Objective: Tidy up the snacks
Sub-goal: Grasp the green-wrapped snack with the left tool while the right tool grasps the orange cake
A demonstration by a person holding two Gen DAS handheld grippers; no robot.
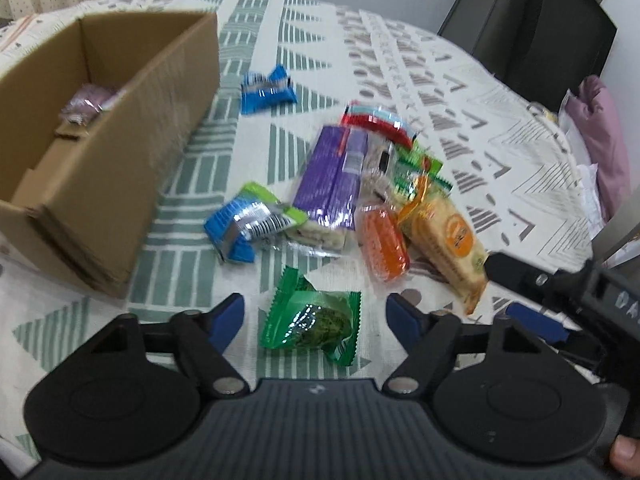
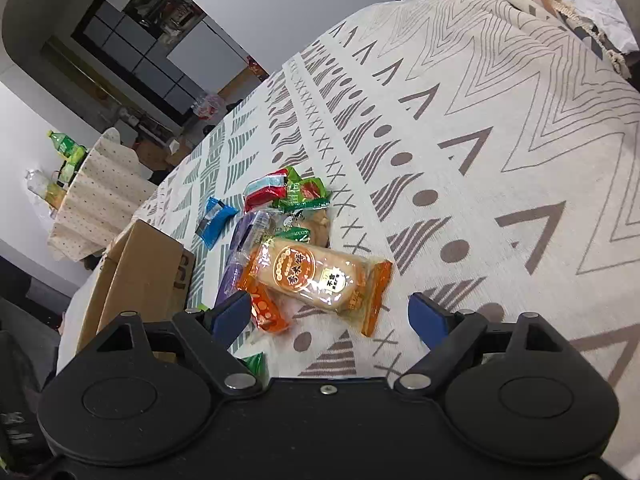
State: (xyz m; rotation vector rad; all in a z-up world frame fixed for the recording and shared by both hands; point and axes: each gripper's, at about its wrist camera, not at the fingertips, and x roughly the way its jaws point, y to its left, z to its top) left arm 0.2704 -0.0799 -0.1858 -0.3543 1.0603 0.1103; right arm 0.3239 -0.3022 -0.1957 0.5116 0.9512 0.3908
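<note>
Patterned tablecloth [image 1: 400, 52], scattered snacks [image 1: 332, 184], cardboard box [image 1: 120, 128]

A patterned tablecloth [image 1: 400, 60] covers the table. On it, a cardboard box [image 1: 132, 152] stands at left; a heap of snack packets [image 1: 340, 184] lies centre-right, a green packet [image 1: 312, 320] nearest.

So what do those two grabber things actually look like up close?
Both look alike. The left gripper and the right gripper each have a black plastic body with two round discs, black linkage arms with silver pivot pins, and two blue fingertip pads. The left one's centre plate is ribbed grey. No cables show. A fingertip of the person's bare hand peeks in beside it.
</note>
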